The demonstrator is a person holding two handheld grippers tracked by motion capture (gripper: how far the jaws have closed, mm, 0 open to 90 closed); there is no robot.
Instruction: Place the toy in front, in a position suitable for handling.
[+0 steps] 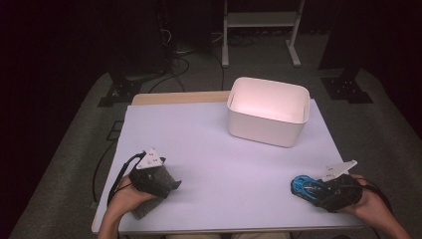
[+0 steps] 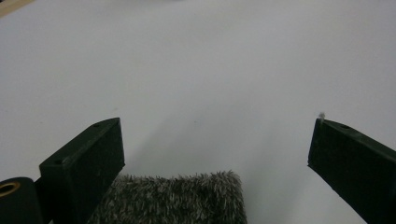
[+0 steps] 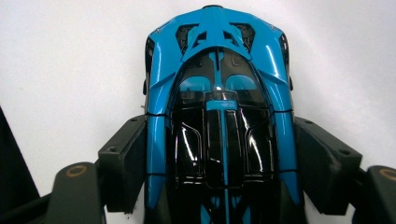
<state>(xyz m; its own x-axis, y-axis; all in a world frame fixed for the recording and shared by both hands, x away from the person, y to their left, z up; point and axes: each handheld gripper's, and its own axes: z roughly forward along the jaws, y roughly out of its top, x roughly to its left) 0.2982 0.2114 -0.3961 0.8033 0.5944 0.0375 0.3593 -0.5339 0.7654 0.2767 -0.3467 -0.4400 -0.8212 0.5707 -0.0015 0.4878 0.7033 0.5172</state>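
White sheeting covers the table [image 1: 219, 149], which stands on grey carpet in a dark room; cables and a white stand frame lie beyond its far edge.

Right gripper [image 1: 318, 191], at 4 o'clock on the table: jaws clenched against both flanks of the toy car [image 1: 304, 186], a blue and black model resting on the sheet. In the right gripper view the car [image 3: 219, 126] sits squarely between the jaws, nose pointing away.

Left gripper [image 1: 166, 186], at 8 o'clock: jaws released and spread wide. In the left gripper view the gripper [image 2: 217, 149] hangs over a grey fuzzy cloth [image 2: 187, 198], which lies on the sheet between the jaws without being gripped.

White bin [image 1: 268, 112], at 1 o'clock: open and upright, well apart from both grippers.

Judged step: the car is grasped, not yet lifted. Next move likely calls for raising it clear, carrying it toward 1 o'clock, and releasing it above the bin opening.
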